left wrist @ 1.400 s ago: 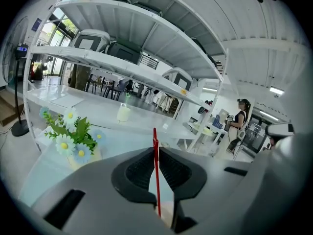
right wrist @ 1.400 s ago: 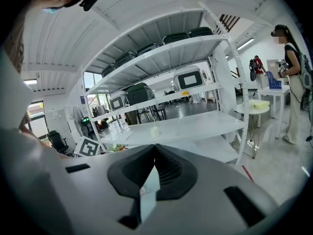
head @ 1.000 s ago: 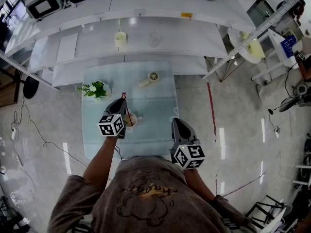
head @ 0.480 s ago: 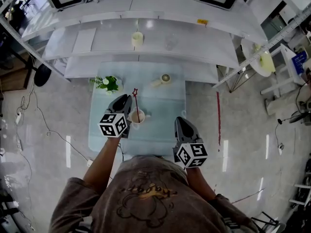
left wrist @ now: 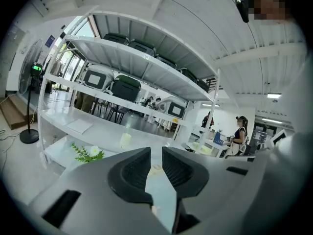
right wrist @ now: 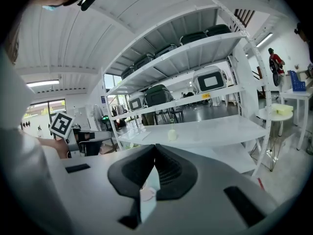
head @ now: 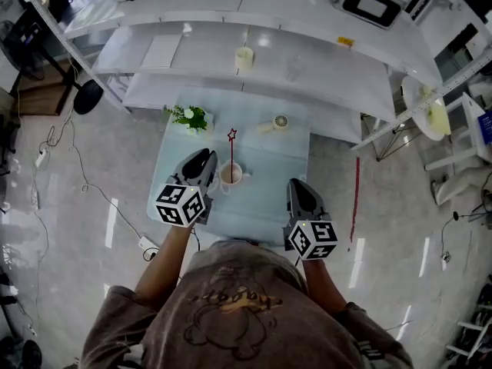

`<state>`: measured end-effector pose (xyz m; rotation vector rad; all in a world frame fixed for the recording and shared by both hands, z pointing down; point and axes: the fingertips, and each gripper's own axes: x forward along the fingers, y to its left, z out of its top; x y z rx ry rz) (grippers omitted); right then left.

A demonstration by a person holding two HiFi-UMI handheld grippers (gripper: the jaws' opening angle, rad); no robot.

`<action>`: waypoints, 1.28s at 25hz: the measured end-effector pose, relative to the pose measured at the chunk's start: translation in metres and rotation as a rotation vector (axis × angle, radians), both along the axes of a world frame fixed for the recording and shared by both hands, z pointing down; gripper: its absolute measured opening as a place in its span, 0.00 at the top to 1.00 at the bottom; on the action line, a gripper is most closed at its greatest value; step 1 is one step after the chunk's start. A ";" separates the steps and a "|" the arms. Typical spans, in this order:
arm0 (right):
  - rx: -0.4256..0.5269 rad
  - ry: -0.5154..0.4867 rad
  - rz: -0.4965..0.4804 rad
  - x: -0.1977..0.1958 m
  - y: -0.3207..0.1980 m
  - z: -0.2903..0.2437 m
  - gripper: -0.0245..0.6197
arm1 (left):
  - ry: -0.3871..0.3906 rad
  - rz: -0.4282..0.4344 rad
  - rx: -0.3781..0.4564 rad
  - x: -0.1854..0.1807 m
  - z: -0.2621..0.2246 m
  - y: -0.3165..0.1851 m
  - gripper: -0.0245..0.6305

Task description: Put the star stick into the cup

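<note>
A white cup [head: 230, 174] stands on the pale glass table [head: 254, 210]. The thin star stick [head: 231, 151] rises out of the cup, red star at the top. My left gripper [head: 203, 160] is just left of the cup, apart from it. Its jaws stand a narrow gap apart with nothing between them, as the left gripper view [left wrist: 156, 153] shows. My right gripper [head: 297, 185] hovers at the table's right front, away from the cup. In the right gripper view [right wrist: 155, 149] the jaws meet at the tips and hold nothing.
A small potted plant [head: 191, 117] sits at the table's far left corner and a small fan [head: 277, 122] at the far right. Behind the table runs a white shelf unit [head: 323, 91] with a cream cup [head: 244, 58] and a clear glass [head: 294, 69].
The stick, earlier leaning at my left gripper's tips, now stands free in the cup. The left gripper has let go and sits beside the cup. My head view has shifted.
</note>
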<state>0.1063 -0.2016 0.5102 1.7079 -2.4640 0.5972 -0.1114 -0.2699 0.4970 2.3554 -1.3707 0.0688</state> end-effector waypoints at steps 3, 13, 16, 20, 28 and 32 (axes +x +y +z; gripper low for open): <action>0.012 0.012 -0.022 -0.002 0.001 -0.004 0.96 | 0.007 -0.007 0.012 -0.006 -0.009 0.018 0.85; 0.033 0.040 -0.060 -0.006 0.012 -0.010 0.96 | 0.000 -0.077 0.059 -0.019 -0.016 0.057 0.85; 0.035 0.047 -0.060 -0.004 0.013 -0.010 0.96 | -0.005 -0.096 0.071 -0.020 -0.016 0.060 0.86; 0.043 0.054 -0.056 0.001 0.013 -0.010 0.96 | -0.014 -0.108 0.089 -0.021 -0.017 0.062 0.91; 0.041 0.052 -0.045 0.003 0.012 -0.010 0.96 | -0.021 -0.104 0.072 -0.022 -0.013 0.061 0.93; 0.035 0.051 -0.041 0.006 0.012 -0.008 0.96 | -0.016 -0.097 0.081 -0.017 -0.016 0.060 0.93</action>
